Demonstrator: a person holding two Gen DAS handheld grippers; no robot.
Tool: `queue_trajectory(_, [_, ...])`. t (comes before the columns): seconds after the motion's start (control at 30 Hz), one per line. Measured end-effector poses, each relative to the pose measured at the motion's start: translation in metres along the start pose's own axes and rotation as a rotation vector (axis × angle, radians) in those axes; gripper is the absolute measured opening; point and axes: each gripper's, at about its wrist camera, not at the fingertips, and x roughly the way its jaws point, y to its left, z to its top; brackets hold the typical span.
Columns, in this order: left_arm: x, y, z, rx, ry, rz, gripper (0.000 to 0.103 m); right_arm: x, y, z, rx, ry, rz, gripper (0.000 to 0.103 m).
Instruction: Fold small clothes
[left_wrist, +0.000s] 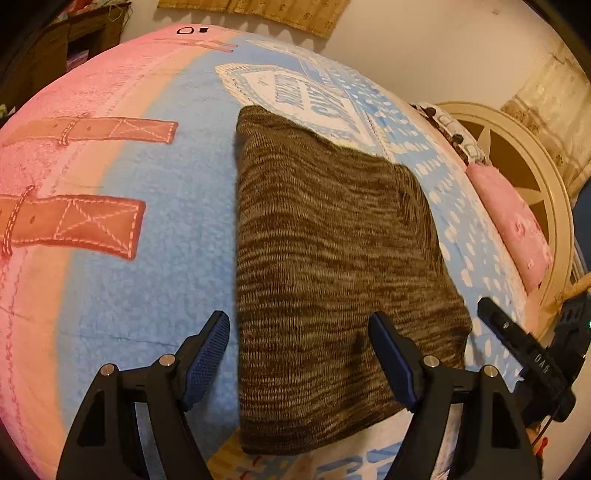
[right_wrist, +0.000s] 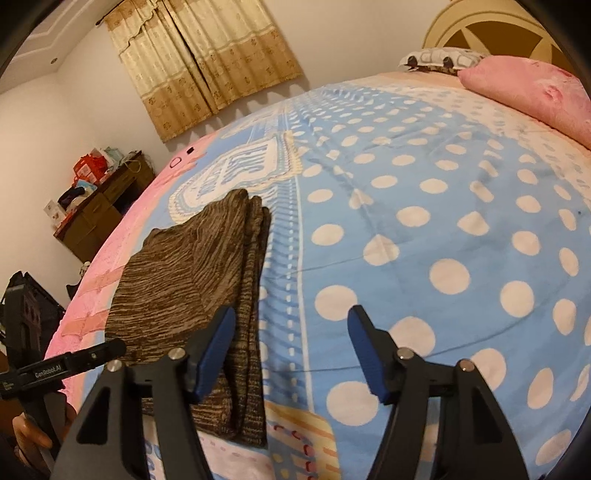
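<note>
A brown-and-tan knit garment (left_wrist: 325, 258) lies folded into a rectangle on the bed's printed blue and pink cover (left_wrist: 155, 206). My left gripper (left_wrist: 299, 354) is open and empty, hovering over the garment's near end, with its right finger over the cloth and its left finger over bare cover. My right gripper (right_wrist: 290, 354) is open and empty, just right of the garment (right_wrist: 195, 280), whose stacked folded edges face it. The right gripper also shows at the far right edge of the left wrist view (left_wrist: 524, 350). The left gripper shows at the left edge of the right wrist view (right_wrist: 55, 369).
A pink pillow (right_wrist: 535, 96) and a patterned pillow (right_wrist: 439, 59) lie by the cream headboard (left_wrist: 528, 177). A dark wooden cabinet (right_wrist: 99, 210) with clutter stands beyond the bed's left side under a curtain (right_wrist: 207, 62). The polka-dot cover (right_wrist: 443, 229) stretches to the right.
</note>
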Motion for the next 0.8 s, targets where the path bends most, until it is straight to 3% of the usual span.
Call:
queue_trajectory(0.17, [0.004,0.005,0.008,-0.064,0.006,-0.051,0.078,0.006,0.007,0.005,-0.029,0.002,0.015,0.067])
queue_trajectory(0.4, [0.008,0.013,0.025,-0.116,-0.057,-0.034,0.078,0.026,0.017,0.012,-0.059,0.022,0.065,0.067])
queue_trajectory(0.5, [0.020,0.015,0.025,-0.136,-0.047,-0.041,0.080,0.035,0.024,0.015,-0.084,0.023,0.074,0.068])
queue_trajectory(0.7, [0.021,0.006,0.021,-0.083,-0.090,-0.020,0.087,0.061,0.035,0.007,-0.124,0.077,0.094,0.069])
queue_trajectory(0.73, [0.021,0.007,0.019,-0.080,-0.099,-0.024,0.087,0.059,0.039,0.005,-0.143,0.063,0.092,0.066])
queue_trajectory(0.77, [0.020,0.008,0.019,-0.082,-0.105,-0.029,0.087,0.058,0.041,0.004,-0.156,0.066,0.102,0.056])
queue_trajectory(0.8, [0.020,0.009,0.018,-0.088,-0.112,-0.037,0.087,0.058,0.045,0.002,-0.178,0.070,0.095,0.055])
